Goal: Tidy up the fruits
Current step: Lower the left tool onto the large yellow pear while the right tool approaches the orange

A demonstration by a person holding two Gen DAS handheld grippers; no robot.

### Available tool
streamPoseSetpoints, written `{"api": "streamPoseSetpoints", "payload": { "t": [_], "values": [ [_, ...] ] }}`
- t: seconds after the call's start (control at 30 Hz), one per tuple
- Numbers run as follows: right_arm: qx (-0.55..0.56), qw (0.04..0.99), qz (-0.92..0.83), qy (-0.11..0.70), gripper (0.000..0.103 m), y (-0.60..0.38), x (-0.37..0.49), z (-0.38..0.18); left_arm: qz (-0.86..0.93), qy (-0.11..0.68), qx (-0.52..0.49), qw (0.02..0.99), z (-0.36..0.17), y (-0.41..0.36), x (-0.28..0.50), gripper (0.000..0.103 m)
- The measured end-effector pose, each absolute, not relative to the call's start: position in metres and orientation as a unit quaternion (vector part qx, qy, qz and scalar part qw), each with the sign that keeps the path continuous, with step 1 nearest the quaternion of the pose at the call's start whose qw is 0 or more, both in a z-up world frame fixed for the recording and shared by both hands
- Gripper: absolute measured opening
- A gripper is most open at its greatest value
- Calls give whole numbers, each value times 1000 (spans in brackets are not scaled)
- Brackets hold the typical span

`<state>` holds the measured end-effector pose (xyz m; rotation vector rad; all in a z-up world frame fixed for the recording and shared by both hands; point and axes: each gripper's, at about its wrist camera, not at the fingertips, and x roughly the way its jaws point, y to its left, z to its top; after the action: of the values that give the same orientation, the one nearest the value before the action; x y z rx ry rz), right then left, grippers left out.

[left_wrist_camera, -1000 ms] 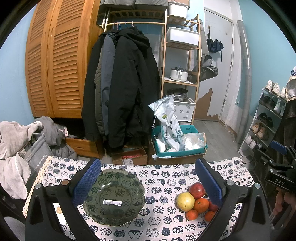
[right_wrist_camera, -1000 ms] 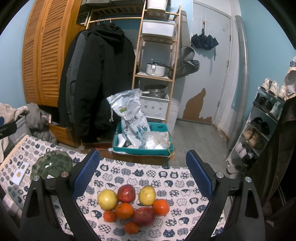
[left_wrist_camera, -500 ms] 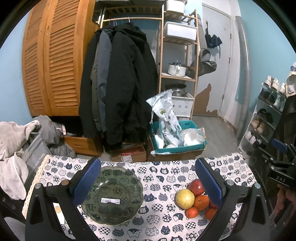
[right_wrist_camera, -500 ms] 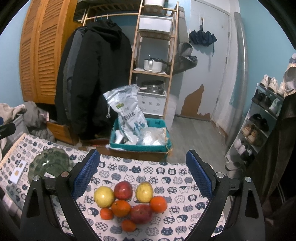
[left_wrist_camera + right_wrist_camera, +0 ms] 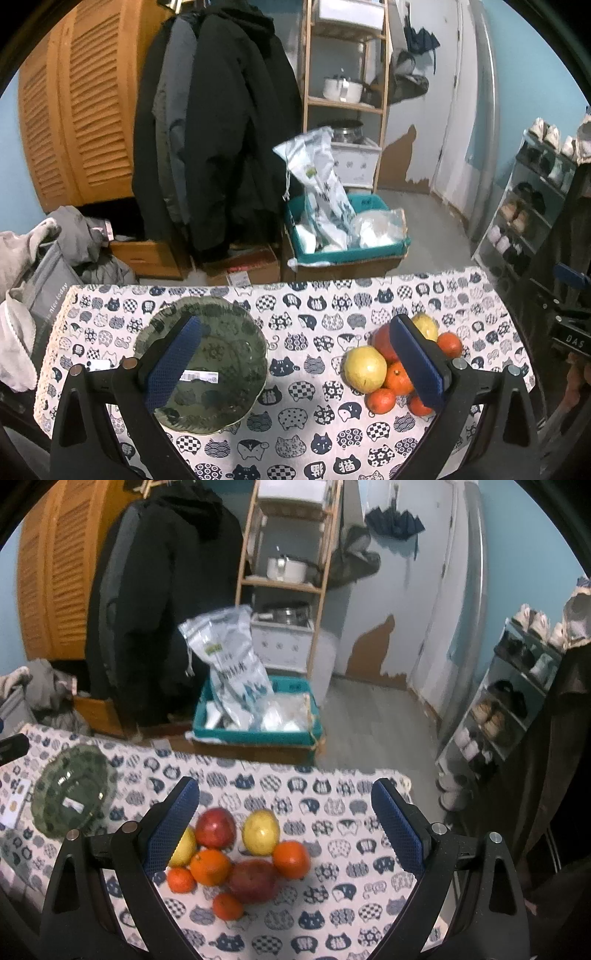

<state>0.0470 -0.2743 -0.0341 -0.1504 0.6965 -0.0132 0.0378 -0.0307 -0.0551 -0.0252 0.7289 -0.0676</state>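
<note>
While both tools, left (image 5: 293, 363) and right (image 5: 284, 829), gape wide and empty, the fruit pile (image 5: 236, 853) sits right of the green glass bowl (image 5: 208, 363).

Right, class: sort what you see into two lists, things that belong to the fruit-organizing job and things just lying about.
Belongs to the job:
- fruit pile
- green glass bowl
- left gripper, open
- right gripper, open

Just lying about:
- teal crate with bags
- coats
- shoe rack
- pot on the shelf
</note>
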Motion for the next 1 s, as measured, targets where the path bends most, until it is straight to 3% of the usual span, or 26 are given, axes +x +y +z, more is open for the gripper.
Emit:
{"api": "streamPoseSetpoints", "payload": {
  "t": [1.0],
  "values": [
    [-3, 851, -32, 524, 93, -337, 93, -158, -73, 530, 11, 844, -191, -96, 112, 102]
  ]
}}
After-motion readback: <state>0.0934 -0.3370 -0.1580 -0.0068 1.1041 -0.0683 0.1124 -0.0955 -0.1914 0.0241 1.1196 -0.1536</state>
